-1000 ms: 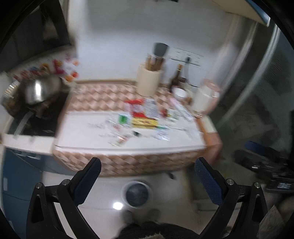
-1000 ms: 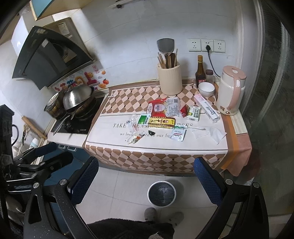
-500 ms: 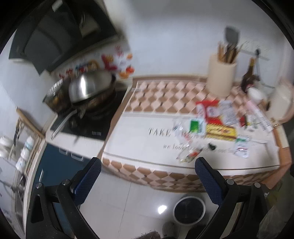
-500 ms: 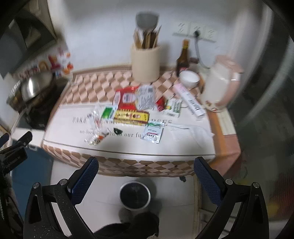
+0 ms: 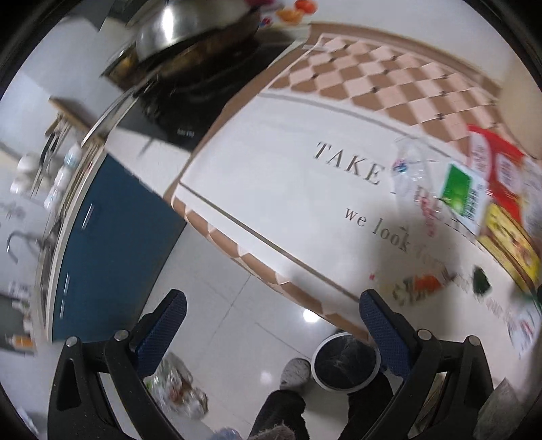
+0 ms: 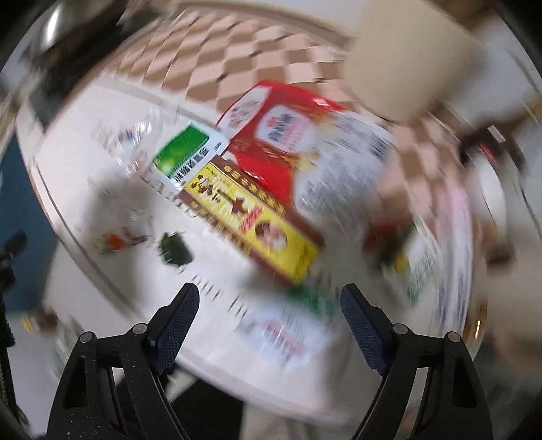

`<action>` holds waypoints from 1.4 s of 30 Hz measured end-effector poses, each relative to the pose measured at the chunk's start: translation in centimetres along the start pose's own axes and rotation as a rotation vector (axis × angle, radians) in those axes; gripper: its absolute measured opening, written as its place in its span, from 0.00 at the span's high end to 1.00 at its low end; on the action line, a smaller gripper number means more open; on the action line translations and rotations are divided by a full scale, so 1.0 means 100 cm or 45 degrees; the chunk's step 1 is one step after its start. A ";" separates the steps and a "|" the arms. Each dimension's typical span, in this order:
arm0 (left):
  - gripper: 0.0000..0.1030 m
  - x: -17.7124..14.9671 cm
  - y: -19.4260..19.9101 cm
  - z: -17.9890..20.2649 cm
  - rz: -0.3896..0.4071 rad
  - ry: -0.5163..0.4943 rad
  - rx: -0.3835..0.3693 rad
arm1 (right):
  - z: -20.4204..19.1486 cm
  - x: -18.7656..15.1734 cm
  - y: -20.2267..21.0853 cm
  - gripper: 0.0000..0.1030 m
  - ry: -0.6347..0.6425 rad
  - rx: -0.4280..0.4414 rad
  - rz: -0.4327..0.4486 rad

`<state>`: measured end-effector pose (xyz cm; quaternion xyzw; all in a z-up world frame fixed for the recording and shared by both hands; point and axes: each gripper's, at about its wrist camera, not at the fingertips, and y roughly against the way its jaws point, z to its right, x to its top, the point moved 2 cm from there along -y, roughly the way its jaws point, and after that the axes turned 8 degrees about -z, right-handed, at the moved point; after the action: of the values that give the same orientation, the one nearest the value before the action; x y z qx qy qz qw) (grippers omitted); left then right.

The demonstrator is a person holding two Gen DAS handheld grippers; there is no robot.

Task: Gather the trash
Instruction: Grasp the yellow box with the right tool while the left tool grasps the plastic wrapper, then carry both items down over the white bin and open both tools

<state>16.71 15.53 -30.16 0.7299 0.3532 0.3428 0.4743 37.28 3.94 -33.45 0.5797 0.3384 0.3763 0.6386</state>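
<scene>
The white cloth-covered surface (image 5: 271, 189) with a pink-and-brown checked border runs diagonally through the left wrist view; its front edge overhangs pale floor tiles (image 5: 216, 304), and the stretch of cloth left of the printed lettering is bare. Past the surface's left end sit a black cooktop (image 5: 203, 98) with 1 steel pan (image 5: 189, 30) and a blue cabinet front (image 5: 111, 264).

The left gripper (image 5: 271, 325) hangs over the floor in front of that edge, its 2 blue-padded fingers (image 5: 162, 331) spread wide with nothing between them. Below it stands 1 round white-rimmed bin (image 5: 345, 365) with a dark liner, beside the person's grey slipper (image 5: 294, 372).

The right gripper (image 6: 269, 325) points down over the litter, its fingers (image 6: 176, 325) closing but clear of everything; a blurred white sachet (image 6: 284, 338) lies on the surface beneath the gap.

The trash lies clustered at the right part of the cloth: 1 yellow-and-brown flat box (image 6: 254, 226), 1 green-and-white packet (image 6: 186, 155) touching its end, 1 red-and-white bag (image 6: 277, 135) behind them, 1 clear crumpled wrapper (image 6: 132, 142), 1 small dark green scrap (image 6: 174, 252), and 1 orange-marked clear wrapper (image 6: 117, 240) near the front edge. 1 cream cylindrical holder (image 6: 406, 64) stands behind the pile. Motion blur hides the items farther right.
</scene>
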 end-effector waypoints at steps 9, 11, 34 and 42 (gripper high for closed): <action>0.00 0.009 -0.043 0.033 -0.233 0.109 -0.141 | -0.023 0.052 -0.071 0.28 0.410 -0.112 -0.208; 0.00 0.015 -0.050 0.039 -0.271 0.150 -0.273 | -0.017 0.055 -0.066 0.29 0.336 -0.038 -0.193; 1.00 0.047 -0.028 0.089 -0.084 -0.126 -0.314 | 0.067 0.003 0.004 0.36 -0.361 0.388 0.078; 1.00 -0.005 -0.002 0.040 0.078 -0.282 -0.303 | 0.047 -0.049 0.021 0.72 -0.492 0.353 0.136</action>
<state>19.74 13.34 -31.66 0.7122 0.2333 0.3141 0.5828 38.80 -2.56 -30.91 0.7402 0.2273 0.2414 0.5850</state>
